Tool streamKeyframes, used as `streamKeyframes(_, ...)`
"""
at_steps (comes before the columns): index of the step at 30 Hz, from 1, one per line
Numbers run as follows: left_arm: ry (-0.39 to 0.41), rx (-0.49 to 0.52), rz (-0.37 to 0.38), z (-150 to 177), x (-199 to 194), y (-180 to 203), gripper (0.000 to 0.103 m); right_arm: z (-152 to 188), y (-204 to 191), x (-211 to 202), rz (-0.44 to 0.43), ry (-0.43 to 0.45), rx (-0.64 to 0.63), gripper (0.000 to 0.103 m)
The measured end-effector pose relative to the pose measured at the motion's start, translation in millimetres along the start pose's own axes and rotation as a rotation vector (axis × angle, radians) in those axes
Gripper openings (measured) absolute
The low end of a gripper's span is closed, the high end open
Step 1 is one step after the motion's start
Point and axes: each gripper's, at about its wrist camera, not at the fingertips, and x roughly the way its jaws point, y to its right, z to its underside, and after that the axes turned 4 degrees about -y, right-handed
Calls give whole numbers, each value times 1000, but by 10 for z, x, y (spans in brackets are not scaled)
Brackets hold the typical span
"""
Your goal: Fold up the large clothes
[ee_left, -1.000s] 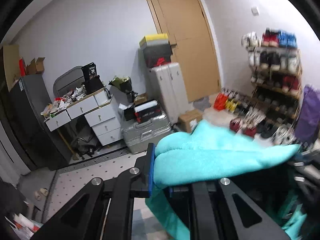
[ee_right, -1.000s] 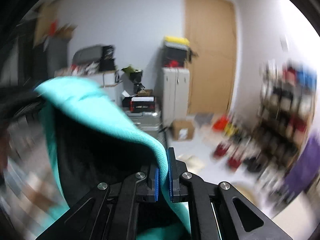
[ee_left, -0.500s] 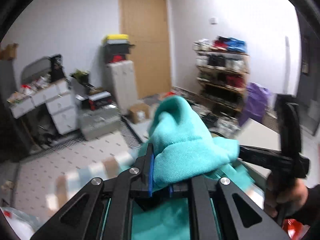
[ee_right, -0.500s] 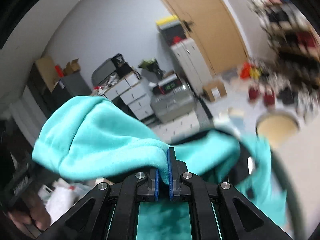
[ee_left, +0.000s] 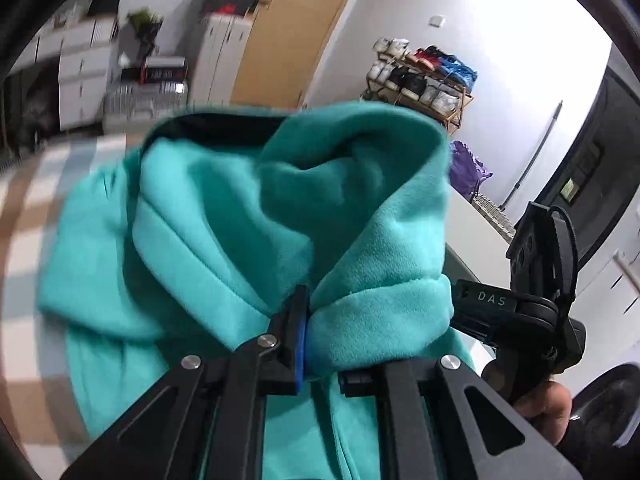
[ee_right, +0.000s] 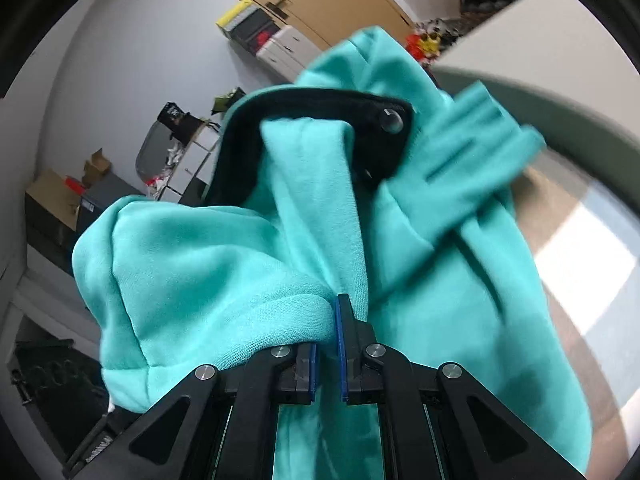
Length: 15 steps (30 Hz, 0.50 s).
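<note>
Both claws are clenched on cloth: the left gripper pinches a thick rolled hem of the teal fleece garment, and the right gripper bites another bunched edge of it. The garment hangs between them, slumping onto the checked surface below, its black collar band with a snap folded over at the far side. A loose sleeve trails to the right, towards the white table edge. Likely risks: the bulky roll slipping from the pads, or that sleeve landing crumpled under the fold and spoiling it.
</note>
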Motion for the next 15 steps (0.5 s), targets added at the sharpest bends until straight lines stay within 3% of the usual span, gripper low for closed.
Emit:
streamKeyframes(5, -80, -117, 28, 133, 99, -78, 8, 36, 67, -32, 11, -19, 6, 10)
streamKeyframes(10, -65, -29, 27, 145, -153, 191, 25, 63, -26, -127, 71, -39, -101, 12)
streamKeyframes(11, -53, 9, 1, 127, -209, 271, 34, 90, -42, -147, 73, -37, -110, 13)
streamKeyframes(12, -20, 52, -28, 79, -294, 368, 62, 79, -92, -154, 79, -38, -125, 14)
streamKeyframes(14, 52, 86, -50, 1, -403, 484, 92, 27, -201, -177, 107, -24, -173, 33)
streamKeyframes(15, 79, 100, -34, -53, -438, 524, 92, 82, -196, -190, 114, -16, -192, 43)
